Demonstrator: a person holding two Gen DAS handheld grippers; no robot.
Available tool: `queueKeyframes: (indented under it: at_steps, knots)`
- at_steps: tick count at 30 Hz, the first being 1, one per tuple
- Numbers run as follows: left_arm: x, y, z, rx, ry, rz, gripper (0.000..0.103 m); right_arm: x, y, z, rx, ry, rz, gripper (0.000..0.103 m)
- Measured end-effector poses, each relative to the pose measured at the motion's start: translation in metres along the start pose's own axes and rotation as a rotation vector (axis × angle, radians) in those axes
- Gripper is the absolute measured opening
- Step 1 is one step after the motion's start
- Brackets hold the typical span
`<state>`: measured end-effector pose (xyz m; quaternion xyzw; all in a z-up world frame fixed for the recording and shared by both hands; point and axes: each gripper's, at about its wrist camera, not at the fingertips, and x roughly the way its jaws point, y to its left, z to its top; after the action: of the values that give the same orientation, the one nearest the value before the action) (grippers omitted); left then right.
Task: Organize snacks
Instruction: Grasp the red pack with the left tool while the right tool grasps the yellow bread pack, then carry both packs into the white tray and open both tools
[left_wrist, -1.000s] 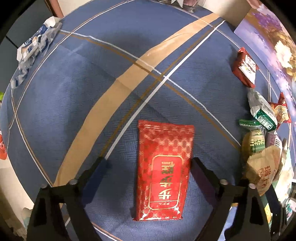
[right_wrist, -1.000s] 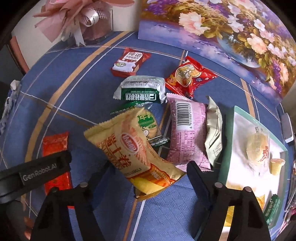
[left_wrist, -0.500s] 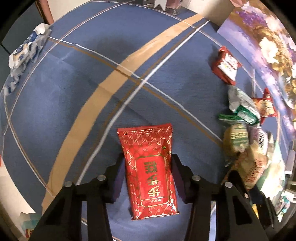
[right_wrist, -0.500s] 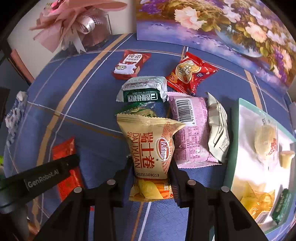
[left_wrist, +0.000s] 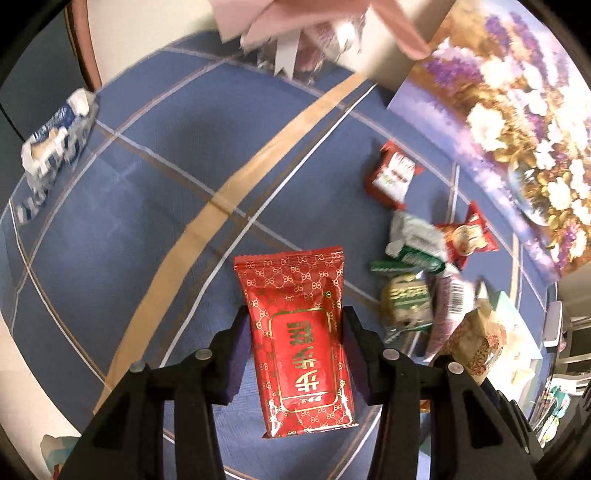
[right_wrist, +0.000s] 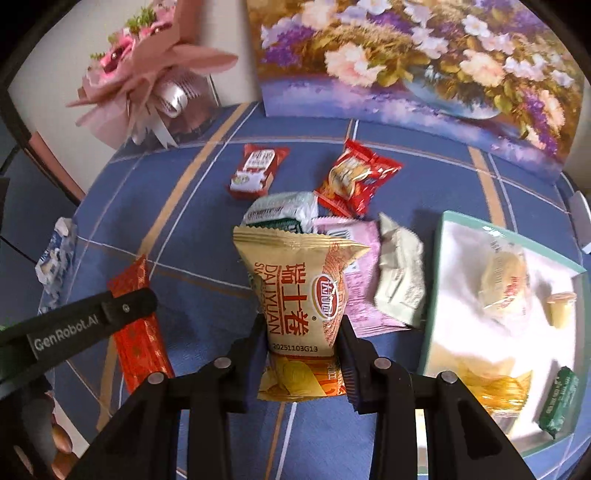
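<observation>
My left gripper (left_wrist: 295, 332) is shut on a red patterned packet (left_wrist: 299, 332) and holds it lifted above the blue cloth. The same red packet (right_wrist: 138, 325) and the left gripper's arm show at the left of the right wrist view. My right gripper (right_wrist: 301, 332) is shut on a golden yellow snack bag (right_wrist: 299, 295), raised off the pile. Behind it lie a green-white pack (right_wrist: 282, 212), a pink pack (right_wrist: 360, 280), a pale green pack (right_wrist: 400, 273) and two red packs (right_wrist: 258, 170) (right_wrist: 354, 181). A teal-rimmed tray (right_wrist: 432, 288) at the right holds several snacks.
A flower painting (right_wrist: 406, 62) leans at the back of the table. A pink bouquet (right_wrist: 147, 81) stands at the back left. A blue-white wrapper (left_wrist: 55, 144) lies at the table's left edge. The blue plaid cloth (left_wrist: 155, 206) covers the table.
Both grippers closed on their packets, the left on the red packet and the right on the yellow bag. Both have since lifted them and tilted up, showing more of the wall.
</observation>
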<state>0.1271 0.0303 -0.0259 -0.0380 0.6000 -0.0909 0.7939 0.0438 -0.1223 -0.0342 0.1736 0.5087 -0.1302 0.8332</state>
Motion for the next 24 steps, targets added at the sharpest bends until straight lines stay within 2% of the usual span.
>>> queueKeyframes:
  at_steps: [7,13,24]
  knots:
    - [-0.023,-0.007,-0.006,0.018,-0.037,-0.031,0.049,-0.026,-0.018,-0.004,0.035,-0.034,-0.001,0.038]
    - [-0.02,-0.037,-0.01,0.056,-0.054,-0.054,0.049,-0.037,-0.044,-0.001,0.085,-0.048,-0.011,0.038]
    - [-0.031,-0.109,-0.039,0.187,-0.057,-0.103,0.049,-0.071,-0.136,-0.011,0.258,-0.092,-0.061,0.038]
